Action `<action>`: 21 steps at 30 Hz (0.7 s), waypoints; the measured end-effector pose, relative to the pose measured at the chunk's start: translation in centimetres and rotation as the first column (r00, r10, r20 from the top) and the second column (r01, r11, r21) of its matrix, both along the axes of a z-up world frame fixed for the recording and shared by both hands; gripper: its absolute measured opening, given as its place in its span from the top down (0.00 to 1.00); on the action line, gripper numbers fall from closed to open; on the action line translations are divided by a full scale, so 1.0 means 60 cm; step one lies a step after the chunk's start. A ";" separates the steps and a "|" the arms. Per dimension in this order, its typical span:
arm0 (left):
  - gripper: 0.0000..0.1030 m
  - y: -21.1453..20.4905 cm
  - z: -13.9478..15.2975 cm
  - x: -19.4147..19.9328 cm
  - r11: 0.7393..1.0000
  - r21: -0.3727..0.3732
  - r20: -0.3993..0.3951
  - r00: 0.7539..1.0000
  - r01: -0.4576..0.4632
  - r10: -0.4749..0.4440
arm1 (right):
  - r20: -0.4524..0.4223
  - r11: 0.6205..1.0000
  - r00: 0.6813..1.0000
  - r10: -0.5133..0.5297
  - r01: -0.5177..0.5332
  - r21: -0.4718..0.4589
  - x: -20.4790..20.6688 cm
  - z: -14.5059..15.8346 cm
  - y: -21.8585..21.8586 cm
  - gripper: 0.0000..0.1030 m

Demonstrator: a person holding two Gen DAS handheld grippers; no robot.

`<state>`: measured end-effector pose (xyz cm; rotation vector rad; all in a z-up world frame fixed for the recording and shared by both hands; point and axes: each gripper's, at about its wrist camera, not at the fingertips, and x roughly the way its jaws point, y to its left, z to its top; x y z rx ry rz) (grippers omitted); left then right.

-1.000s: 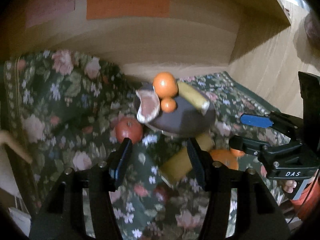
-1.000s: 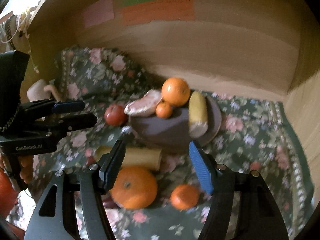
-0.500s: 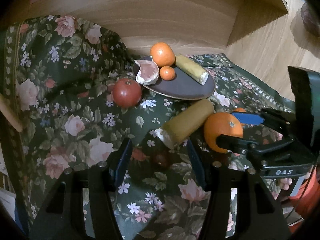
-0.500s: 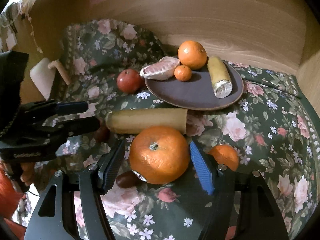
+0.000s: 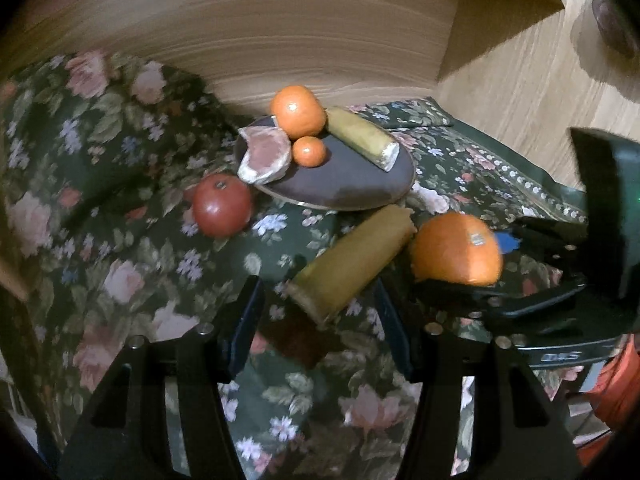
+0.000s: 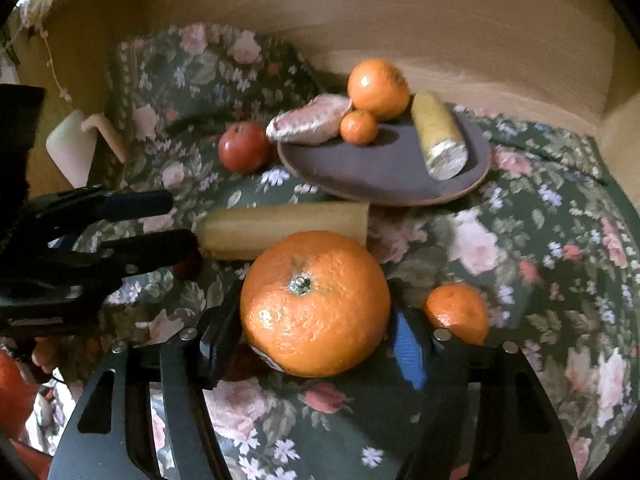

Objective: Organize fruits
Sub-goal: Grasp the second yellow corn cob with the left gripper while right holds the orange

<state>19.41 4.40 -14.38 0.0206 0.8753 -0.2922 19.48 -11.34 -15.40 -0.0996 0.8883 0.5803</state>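
Note:
A dark plate [image 5: 352, 184] [image 6: 384, 168] on the floral cloth holds an orange [image 5: 298, 111], a small mandarin [image 5: 309, 151], a peeled citrus piece [image 5: 266, 158] and a banana piece [image 5: 362, 138]. A red apple [image 5: 222, 204] [image 6: 243, 146] lies left of the plate. A longer banana piece [image 5: 348, 264] [image 6: 280, 228] lies in front of the plate. My right gripper [image 6: 316, 328] has its jaws around a large orange [image 6: 316, 300] [image 5: 456, 248]. My left gripper [image 5: 320, 320] is open over a dark brown fruit [image 5: 296, 336] near the banana piece's end.
A small mandarin [image 6: 456, 310] lies right of the large orange. A wooden wall [image 5: 320, 40] rises behind the plate, with a wooden side panel [image 5: 520, 88] at the right. A cream mug [image 6: 72, 148] stands at the cloth's left edge.
My right gripper has moved forward and its jaws have closed in around the large orange. My left gripper has moved in toward the banana piece and the dark fruit.

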 end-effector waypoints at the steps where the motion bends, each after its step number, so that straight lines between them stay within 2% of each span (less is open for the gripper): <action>1: 0.42 -0.008 0.000 0.010 1.000 0.007 -0.005 1.000 0.014 -0.014 | 0.011 1.000 1.000 -0.005 0.005 0.007 -0.002 0.006 -0.005 0.39; 7: 0.41 -0.056 -0.013 0.054 0.992 0.055 -0.057 0.992 0.114 -0.111 | 0.060 0.997 0.996 -0.073 0.071 0.042 -0.010 0.045 -0.050 0.39; 12: 0.41 -0.092 -0.032 0.081 0.976 0.103 -0.108 0.978 0.191 -0.180 | 0.045 0.988 0.990 -0.137 0.133 0.073 -0.007 0.049 -0.086 0.39; 16: 0.41 -0.109 -0.048 0.094 0.965 0.156 -0.123 0.973 0.213 -0.195 | 0.039 0.983 0.985 -0.168 0.164 0.079 -0.008 0.044 -0.108 0.39; 21: 0.41 -0.113 -0.060 0.107 0.959 0.169 -0.146 0.968 0.229 -0.205 | 0.030 0.978 0.982 -0.187 0.183 0.097 -0.006 0.038 -0.132 0.39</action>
